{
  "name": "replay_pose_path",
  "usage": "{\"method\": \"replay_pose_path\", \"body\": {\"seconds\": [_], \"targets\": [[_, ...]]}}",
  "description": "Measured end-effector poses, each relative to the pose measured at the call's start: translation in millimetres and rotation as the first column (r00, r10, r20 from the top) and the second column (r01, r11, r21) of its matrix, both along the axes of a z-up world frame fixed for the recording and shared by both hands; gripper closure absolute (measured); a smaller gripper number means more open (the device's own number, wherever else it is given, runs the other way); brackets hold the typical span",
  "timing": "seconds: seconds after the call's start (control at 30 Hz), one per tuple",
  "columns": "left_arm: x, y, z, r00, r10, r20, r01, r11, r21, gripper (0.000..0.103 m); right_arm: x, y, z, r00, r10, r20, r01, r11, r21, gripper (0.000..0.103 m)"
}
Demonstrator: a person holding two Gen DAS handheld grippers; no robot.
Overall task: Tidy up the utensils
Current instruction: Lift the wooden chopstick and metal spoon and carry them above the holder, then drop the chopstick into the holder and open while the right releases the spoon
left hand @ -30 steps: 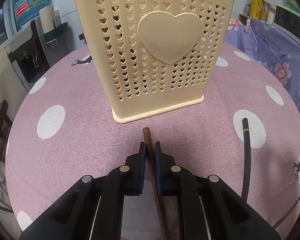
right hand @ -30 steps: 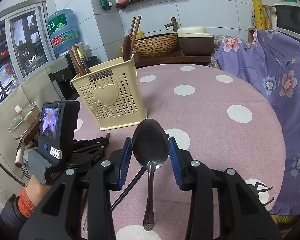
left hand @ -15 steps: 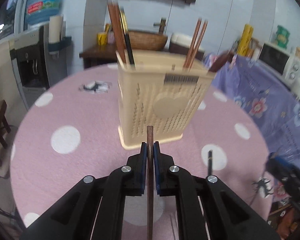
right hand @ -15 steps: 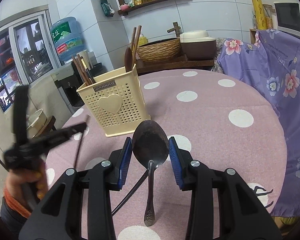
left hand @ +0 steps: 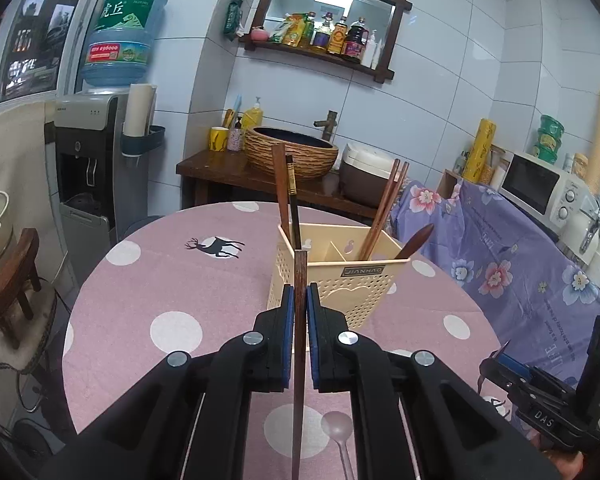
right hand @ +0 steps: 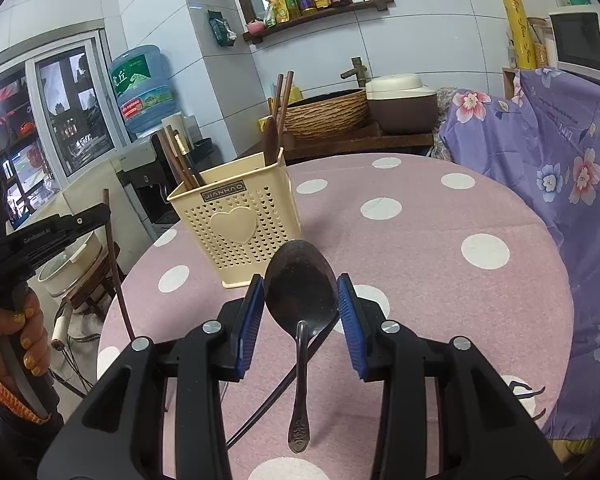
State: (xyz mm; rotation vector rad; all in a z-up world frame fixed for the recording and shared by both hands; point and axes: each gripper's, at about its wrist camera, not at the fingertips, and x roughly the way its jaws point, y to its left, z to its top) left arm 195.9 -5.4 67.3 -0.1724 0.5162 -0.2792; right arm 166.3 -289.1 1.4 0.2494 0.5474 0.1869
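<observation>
Left gripper (left hand: 298, 304) clamped tight on a dark wooden chopstick (left hand: 299, 360), blue pads pressed against both its sides, stick running between the fingers with its blunt end poking out past the tips. Held in the air above the pink polka-dot tablecloth (left hand: 148, 280), in line with the near left corner of the cream perforated utensil holder (left hand: 356, 292). Seen from the right wrist camera as a thin stick (right hand: 116, 264) hanging down from that gripper (right hand: 100, 216), left of the holder (right hand: 236, 232) and apart from it.

Right gripper (right hand: 300, 304) closed on the bowl of a metal spoon (right hand: 300, 296), bowl wedged between the blue pads, handle drooping toward the camera above the cloth (right hand: 440, 280).

Holder upright on the table, brown chopsticks (left hand: 384, 208) and a wooden spoon (left hand: 414, 242) standing in its compartments, two more sticks (left hand: 286, 196) at its left corner. Pale plastic spoon (left hand: 338, 436) lying on the cloth under the left gripper. Black chopstick (right hand: 268, 400) lying on the cloth beneath the right gripper
</observation>
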Motion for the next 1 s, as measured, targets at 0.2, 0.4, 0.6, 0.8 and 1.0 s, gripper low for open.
{"method": "replay_pose_path", "body": {"seconds": [0.2, 0.4, 0.6, 0.8, 1.0], "targets": [[-4, 7, 12, 0.999, -0.011, 0.033, 0.012, 1.0, -0.015, 0.096, 9, 6, 7, 0.999, 0.024, 0.027, -0.024, 1.0, 0.0, 0.065], [7, 8, 64, 0.989, -0.004, 0.149, 0.011, 0.999, -0.047, 0.096, 35, 29, 57, 0.983, 0.076, 0.168, -0.072, 0.997, -0.025, 0.065], [37, -3, 142, 0.929, 0.094, 0.359, -0.066, 0.994, -0.089, 0.096, 90, 57, 133, 0.939, 0.08, 0.334, -0.062, 0.996, -0.065, 0.065], [86, -19, 140, 0.909, 0.156, 0.386, -0.122, 0.986, -0.109, 0.096, 145, 77, 136, 0.93, 0.04, 0.366, 0.001, 0.994, -0.11, 0.065], [89, -25, 96, 0.919, 0.142, 0.367, -0.121, 0.989, -0.08, 0.096, 157, 83, 100, 0.95, 0.028, 0.312, 0.015, 0.991, -0.134, 0.065]]}}
